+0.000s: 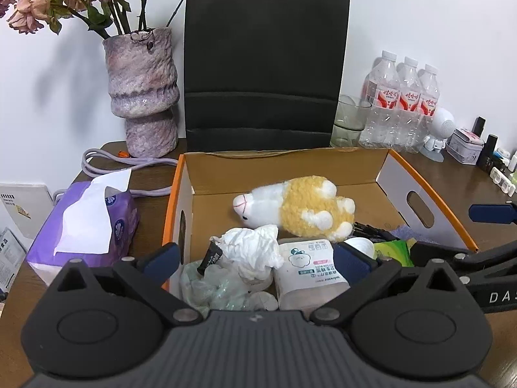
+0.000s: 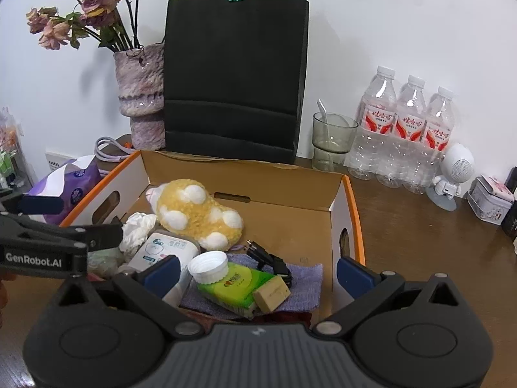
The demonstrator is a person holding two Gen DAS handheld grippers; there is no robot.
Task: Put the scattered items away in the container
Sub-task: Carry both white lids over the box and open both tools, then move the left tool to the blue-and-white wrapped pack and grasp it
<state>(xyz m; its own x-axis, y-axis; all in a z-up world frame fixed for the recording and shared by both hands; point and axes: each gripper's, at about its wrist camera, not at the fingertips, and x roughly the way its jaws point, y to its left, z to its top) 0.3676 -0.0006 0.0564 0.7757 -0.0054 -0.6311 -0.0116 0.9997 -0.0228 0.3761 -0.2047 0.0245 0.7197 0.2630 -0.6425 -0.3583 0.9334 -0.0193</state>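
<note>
A cardboard box (image 1: 420, 181) with an orange rim (image 2: 356, 213) holds the items. Inside lie a yellow and white plush toy (image 1: 303, 207), a crumpled tissue (image 1: 255, 245), a white wipes packet (image 1: 307, 265), a green tissue pack (image 2: 236, 286), a white cap (image 2: 209, 266), a tan bar (image 2: 271, 294), a black cable (image 2: 268, 260) and a purple cloth (image 2: 303, 278). My left gripper (image 1: 257, 260) hangs open over the box's near left part, with nothing pressed between its pads. My right gripper (image 2: 258, 273) stands open over the near right part, its right finger outside the box wall.
Behind the box stand a black paper bag (image 1: 265, 64), a stone-look vase (image 1: 142, 90) of dried roses, a glass cup (image 2: 332, 139) and three water bottles (image 2: 407, 129). A purple tissue pack (image 1: 87, 223) lies left of the box. A small white robot figure (image 2: 452, 174) and tins sit at the right.
</note>
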